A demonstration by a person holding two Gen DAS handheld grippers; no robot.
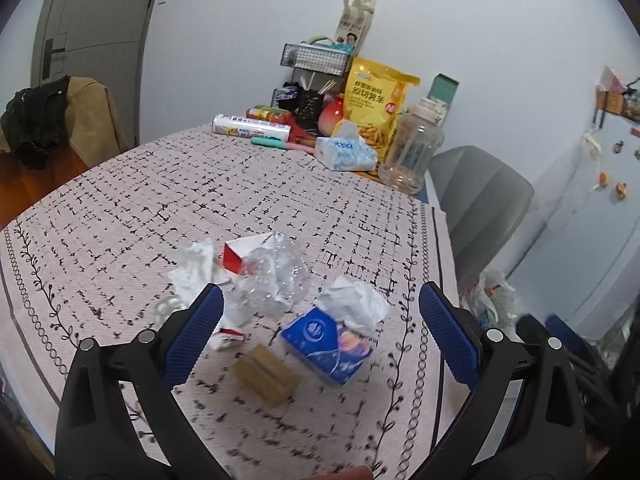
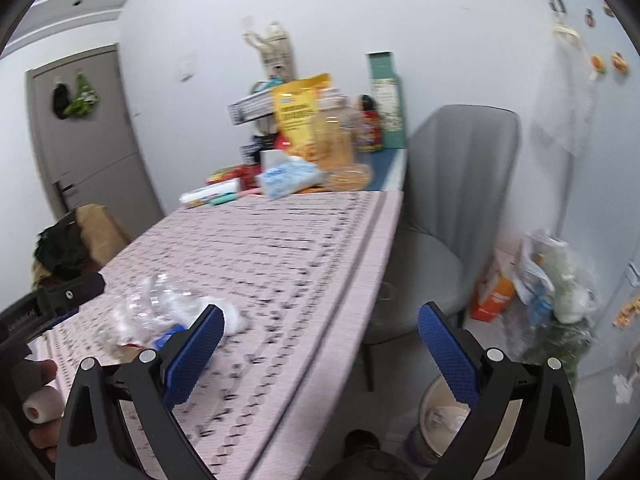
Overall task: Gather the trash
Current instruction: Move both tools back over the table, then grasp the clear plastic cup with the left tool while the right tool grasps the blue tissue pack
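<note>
Trash sits bunched near the table's (image 1: pixel 120 200) near edge, lower centre of the left wrist frame, presumably heaped for pickup. Left to right: crumpled white tissue (image 1: pixel 196 268), crushed clear plastic bottle (image 1: pixel 276 276) over a red-and-white carton (image 1: pixel 236 256), brown cardboard block (image 1: pixel 266 374), blue tissue pack (image 1: pixel 328 344). Left gripper (image 1: pixel 320 336) hangs wide, empty; block and pack lie between its fingers, not touching. Right gripper (image 2: pixel 320 348) also wide, empty, straddling the table edge; the bin (image 2: pixel 440 420) shows at lower right.

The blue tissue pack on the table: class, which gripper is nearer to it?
Left. The left gripper hangs open right over the blue tissue pack; the right gripper is off beyond the table edge.
</note>
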